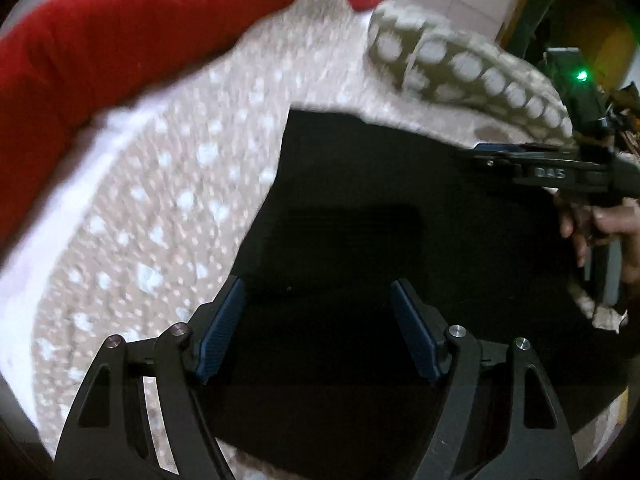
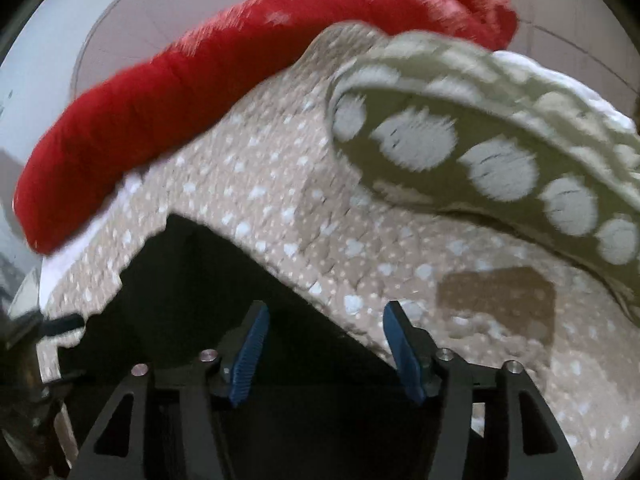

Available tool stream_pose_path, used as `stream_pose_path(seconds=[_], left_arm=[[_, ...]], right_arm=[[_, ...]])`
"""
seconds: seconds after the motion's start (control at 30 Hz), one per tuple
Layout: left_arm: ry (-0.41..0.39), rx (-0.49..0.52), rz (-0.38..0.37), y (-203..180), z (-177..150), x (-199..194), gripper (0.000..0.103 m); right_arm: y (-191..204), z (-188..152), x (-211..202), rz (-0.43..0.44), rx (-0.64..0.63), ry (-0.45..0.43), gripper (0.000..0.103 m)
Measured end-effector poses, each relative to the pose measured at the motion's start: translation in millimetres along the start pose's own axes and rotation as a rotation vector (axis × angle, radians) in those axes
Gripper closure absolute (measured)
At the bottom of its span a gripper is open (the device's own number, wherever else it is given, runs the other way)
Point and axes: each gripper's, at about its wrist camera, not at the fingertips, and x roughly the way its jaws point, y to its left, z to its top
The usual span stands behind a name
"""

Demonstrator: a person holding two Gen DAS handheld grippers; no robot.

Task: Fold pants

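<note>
The black pants (image 1: 380, 208) lie flat on a beige bedspread with white dots (image 1: 168, 208). My left gripper (image 1: 318, 320) is open, its blue pads over the near part of the pants with nothing between them. The right gripper (image 1: 532, 164) shows at the right of the left wrist view over the pants' far edge, held by a hand. In the right wrist view my right gripper (image 2: 324, 344) is open over a corner of the pants (image 2: 224, 280), empty.
A long red bolster (image 2: 224, 80) lies along the back of the bed, also in the left wrist view (image 1: 120, 48). An olive pillow with white dots (image 2: 480, 152) lies at the right. A brown patch (image 2: 496, 296) marks the bedspread (image 2: 280, 184).
</note>
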Motion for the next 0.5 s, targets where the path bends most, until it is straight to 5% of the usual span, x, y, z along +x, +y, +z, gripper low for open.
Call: stream_pose_path(seconds=[0.13,0.27,0.37,0.5], left_arm=[[-0.019,-0.012,-0.005,5,-2,2,0.027],[-0.026,-0.032,-0.001,9,-5,-9,0.027],[-0.064,-0.079,-0.003,21,-9,-31,0.027],[-0.164,-0.138,0.056,47,-16,-73,0.027]], right_arm=[[2,0,21,0.030,-0.057,0.070,0.042],[16,1,11,-0.032,-0.083,0.033,0.097],[39,-2,-14,-0.095,-0.131,-0.016,0.098],[75,-18,-89,-0.131,-0.172,-0.187,0.098]])
